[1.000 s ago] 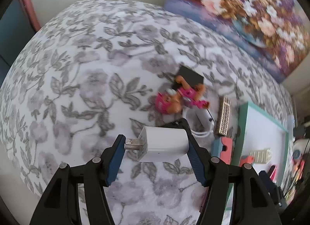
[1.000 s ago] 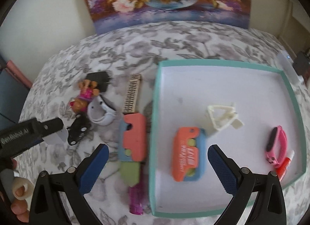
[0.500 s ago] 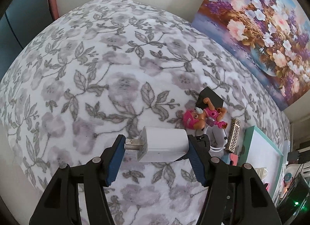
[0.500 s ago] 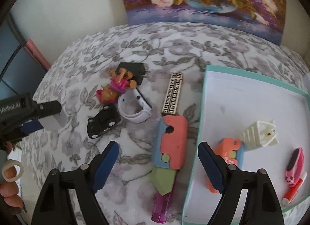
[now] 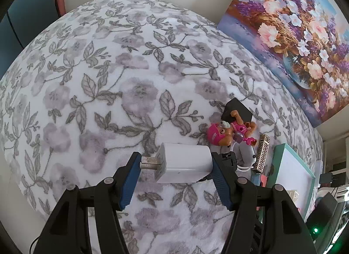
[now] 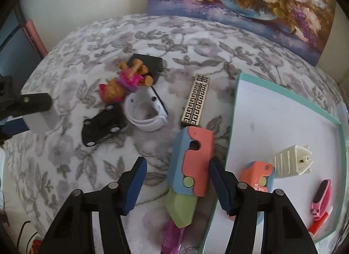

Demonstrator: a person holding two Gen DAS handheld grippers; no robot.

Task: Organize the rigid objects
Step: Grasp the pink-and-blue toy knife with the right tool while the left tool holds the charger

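The left gripper [image 5: 175, 167] is clenched on a white charger [image 5: 185, 163] above the floral surface [image 5: 109, 92]. The right gripper [image 6: 177, 179] is closing around the coral-blue toy [image 6: 193, 164], not yet pressing; the tray [image 6: 285, 92] lies at 3 o'clock of it.

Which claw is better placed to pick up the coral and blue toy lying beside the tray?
The right claw: its closing jaws already straddle the coral and blue toy. The left claw holds a white charger.

My left gripper [image 5: 176, 164] points steeply down, jaws clamped; my right gripper [image 6: 177, 174] is closing its jaws.
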